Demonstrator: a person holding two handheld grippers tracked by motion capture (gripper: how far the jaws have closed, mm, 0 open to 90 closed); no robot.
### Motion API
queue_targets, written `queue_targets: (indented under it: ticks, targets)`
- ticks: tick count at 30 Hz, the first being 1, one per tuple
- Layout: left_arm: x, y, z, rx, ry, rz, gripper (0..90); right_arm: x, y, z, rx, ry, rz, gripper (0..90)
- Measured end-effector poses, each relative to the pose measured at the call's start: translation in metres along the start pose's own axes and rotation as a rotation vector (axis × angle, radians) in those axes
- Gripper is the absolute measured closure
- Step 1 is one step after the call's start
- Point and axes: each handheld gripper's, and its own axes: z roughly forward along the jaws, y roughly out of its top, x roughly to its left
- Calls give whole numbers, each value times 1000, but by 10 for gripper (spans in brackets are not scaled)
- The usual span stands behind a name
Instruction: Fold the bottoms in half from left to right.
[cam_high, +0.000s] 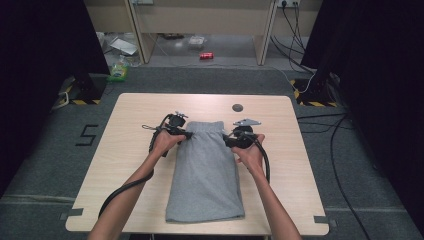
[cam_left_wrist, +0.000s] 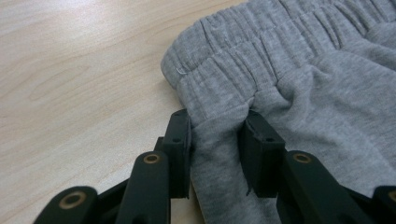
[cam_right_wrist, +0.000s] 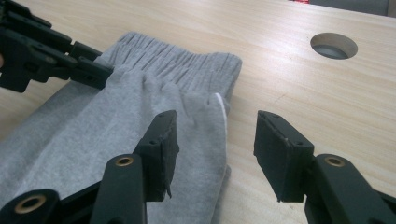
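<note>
A pair of grey sweatpants (cam_high: 205, 170) lies folded lengthwise on the wooden table (cam_high: 300, 165), with the elastic waistband (cam_left_wrist: 243, 51) at the far end. My left gripper (cam_high: 187, 134) is at the waistband's left corner. Its jaws are shut on a bunched fold of the grey cloth (cam_left_wrist: 303, 93) just below the elastic, and the fabric puckers between the left gripper's fingertips (cam_left_wrist: 217, 116). My right gripper (cam_right_wrist: 215, 126) stands open at the right edge of the pants (cam_right_wrist: 93, 126), one jaw over the cloth and the other over bare wood. In the right gripper view the left gripper (cam_right_wrist: 100, 72) shows pinching the far side.
A round hole (cam_high: 237, 107) is cut in the tabletop beyond the waistband, also seen as the hole (cam_right_wrist: 334, 45). On the floor behind the table lie a red can (cam_high: 206, 55) and a green object (cam_high: 118, 70). Cables (cam_high: 340, 150) run along the right floor.
</note>
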Motion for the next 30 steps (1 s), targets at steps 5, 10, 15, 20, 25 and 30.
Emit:
queue_targets:
  ticks: [5, 10, 15, 20, 25, 30]
  targets:
    - [0, 0, 0, 2, -2, 1, 650, -5, 2, 7, 10, -6, 15, 486]
    - [0, 0, 0, 2, -1, 1, 650, -9, 4, 14, 25, -11, 28, 475]
    - [0, 0, 0, 2, 0, 1, 650, -8, 5, 21, 33, -7, 40, 465]
    - [0, 0, 0, 1, 1, 1, 649, -8, 6, 28, 45, -5, 47, 449]
    - [0, 0, 0, 4, 0, 1, 650, -7, 10, 33, 57, -6, 51, 427]
    - [0, 0, 0, 4, 0, 2, 650, -6, 10, 38, 56, 1, 60, 421]
